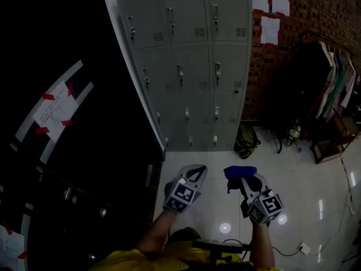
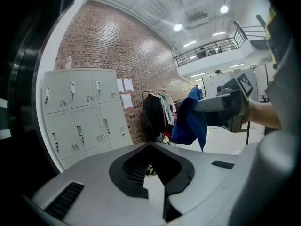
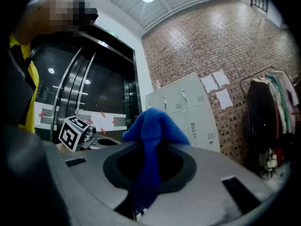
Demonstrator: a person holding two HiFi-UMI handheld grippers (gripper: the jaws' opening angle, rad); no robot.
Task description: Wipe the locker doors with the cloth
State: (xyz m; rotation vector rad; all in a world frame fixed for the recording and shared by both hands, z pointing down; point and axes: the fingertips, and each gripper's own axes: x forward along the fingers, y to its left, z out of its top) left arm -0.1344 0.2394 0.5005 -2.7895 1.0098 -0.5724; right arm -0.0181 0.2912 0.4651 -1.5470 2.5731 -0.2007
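The right gripper [image 1: 238, 179] pinches the bunched cloth [image 1: 240, 171]; the left gripper [image 1: 194, 173] is closed on nothing. The lockers [image 1: 192, 66] stand well ahead (out of reach, I judge), so walk up first, then press the cloth flat and sweep door by door.

Dim, perhaps underexposed head view; bright ceiling lights, fisheye edges.

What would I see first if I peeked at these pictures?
You'd spot the bright blue cloth pinched in the right tool, low in the head view. Ahead stand tall grey lockers against a brick wall, with a clothes rack to their right.
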